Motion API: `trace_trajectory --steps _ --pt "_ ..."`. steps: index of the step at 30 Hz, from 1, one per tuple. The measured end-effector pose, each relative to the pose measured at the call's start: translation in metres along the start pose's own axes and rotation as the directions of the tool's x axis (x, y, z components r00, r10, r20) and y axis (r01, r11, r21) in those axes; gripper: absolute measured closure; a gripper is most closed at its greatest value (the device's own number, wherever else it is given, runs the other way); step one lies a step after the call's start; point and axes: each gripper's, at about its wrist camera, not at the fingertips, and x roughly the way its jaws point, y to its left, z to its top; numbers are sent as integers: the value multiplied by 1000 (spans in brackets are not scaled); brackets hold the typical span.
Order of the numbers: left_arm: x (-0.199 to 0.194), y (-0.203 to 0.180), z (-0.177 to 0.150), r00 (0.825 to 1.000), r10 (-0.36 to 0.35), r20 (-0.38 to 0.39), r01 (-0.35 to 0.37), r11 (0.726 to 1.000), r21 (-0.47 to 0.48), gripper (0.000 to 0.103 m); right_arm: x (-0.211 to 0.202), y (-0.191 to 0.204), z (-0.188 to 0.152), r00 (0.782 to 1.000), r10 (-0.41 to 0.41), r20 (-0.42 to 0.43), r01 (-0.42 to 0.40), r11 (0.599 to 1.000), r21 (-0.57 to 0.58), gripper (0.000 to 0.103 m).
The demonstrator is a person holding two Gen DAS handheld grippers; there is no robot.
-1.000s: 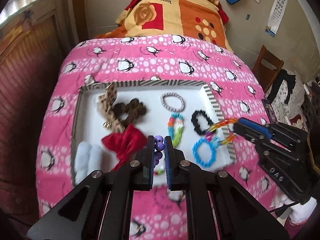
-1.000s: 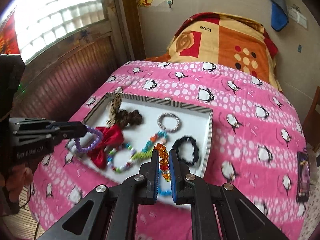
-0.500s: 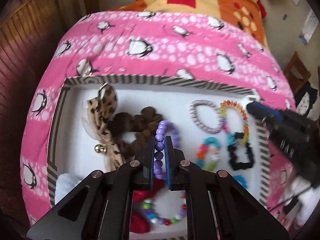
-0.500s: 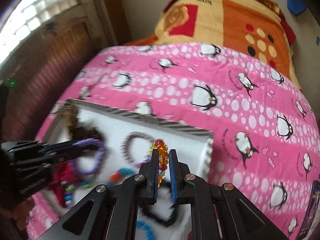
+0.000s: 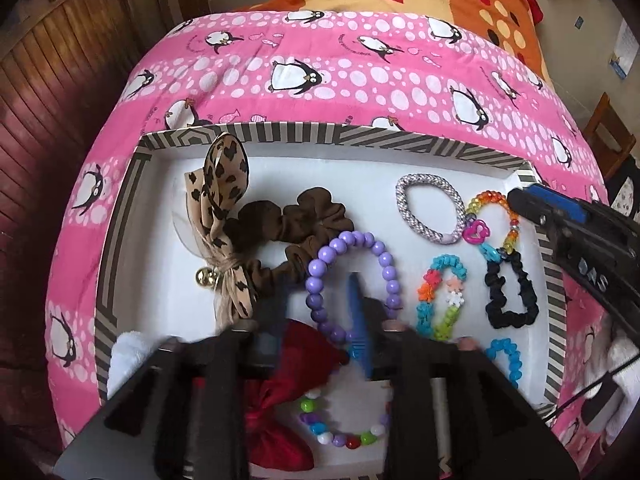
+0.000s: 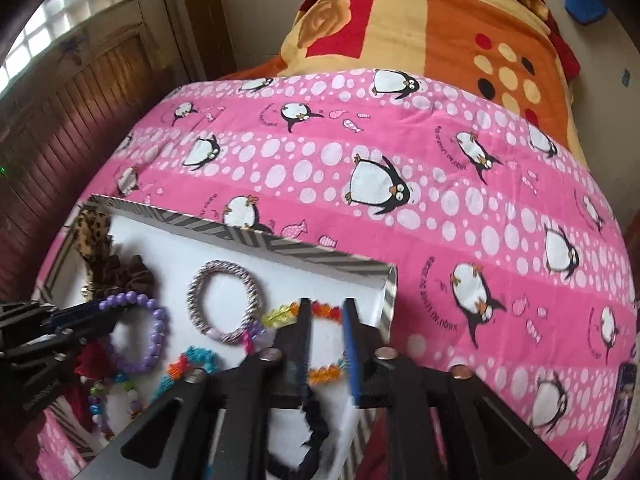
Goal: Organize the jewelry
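Observation:
A striped-rim tray (image 5: 120, 216) with a white floor lies on the pink penguin blanket. The purple bead bracelet (image 5: 384, 256) rests flat on the tray beside the brown scrunchie (image 5: 304, 216). My left gripper (image 5: 316, 286) stands over it with its jaws opening; one side of the bracelet lies loose between the fingers. The rainbow bead bracelet (image 6: 326, 312) lies at the tray's far right corner. My right gripper (image 6: 327, 308) straddles it, jaws opening, pads off the beads. The right gripper (image 5: 524, 202) and the rainbow bracelet (image 5: 490, 200) also show in the left wrist view.
The tray also holds a silver ring band (image 5: 430, 210), a leopard bow (image 5: 220, 184), a red bow (image 5: 288, 380), a black scrunchie (image 5: 512, 292), blue and multicoloured bracelets (image 5: 440, 296) and a white fluffy piece (image 5: 128, 356). A wooden wall (image 5: 60, 80) runs along the left, an orange quilt (image 6: 420, 28) lies behind.
Both grippers came down onto the tray with their bracelets, then their jaws parted. The purple and rainbow bracelets now lie loose on the tray floor.

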Motion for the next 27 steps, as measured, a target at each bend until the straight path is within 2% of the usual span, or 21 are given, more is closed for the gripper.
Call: trace_trajectory --steps 1,4,18,27 --pt "-2 0 -1 1000 -1 8 1 1000 -3 57 -5 1 -3 1000 6 9 -6 1000 4 67" --pt "-10 -1 -5 1000 21 21 -21 1000 -5 54 -19 6 -14 1000 18 25 -19 1000 16 67" --pt "-67 13 -60 993 48 105 -44 998 -46 54 -78 40 -82 994 84 73 -92 989 112 62" --pt "-103 28 -106 984 71 162 -63 996 -58 54 -108 77 -121 992 99 82 -107 989 100 61"
